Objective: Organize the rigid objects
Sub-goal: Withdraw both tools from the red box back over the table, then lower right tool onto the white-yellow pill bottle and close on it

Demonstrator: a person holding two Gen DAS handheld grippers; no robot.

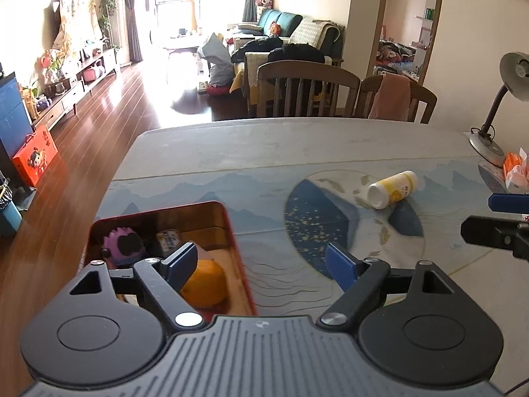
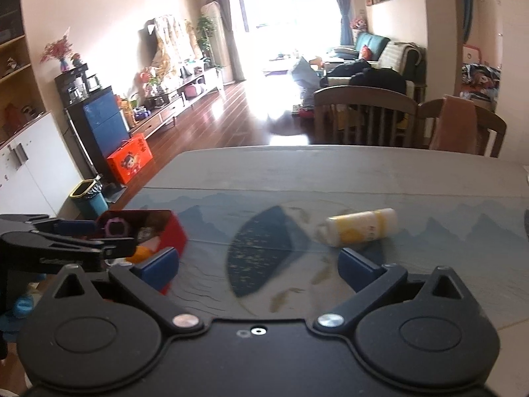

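The table (image 1: 297, 145) has a gray top with blue mountains and a big round picture painted on it. Two wooden chairs (image 1: 307, 89) stand at its far side, and one has a pink cloth over its back. Past them are a shiny wood floor, a sofa and a bright window.

A desk lamp (image 1: 496, 112) stands at the table's right edge. A red tin box (image 1: 238, 251) sits at the left edge. Inside it are a purple toy (image 1: 124, 244), an orange ball (image 1: 206, 283) and a small packet I cannot read.

A white and yellow bottle (image 1: 393, 188) lies on its side on the round picture, well apart from the box.

The left gripper (image 1: 261, 263) has its jaws wide apart, with one finger over the box, and holds nothing. The right gripper (image 2: 258, 264) is spread wide too and is empty. The bottle lies just ahead of it, not touched.
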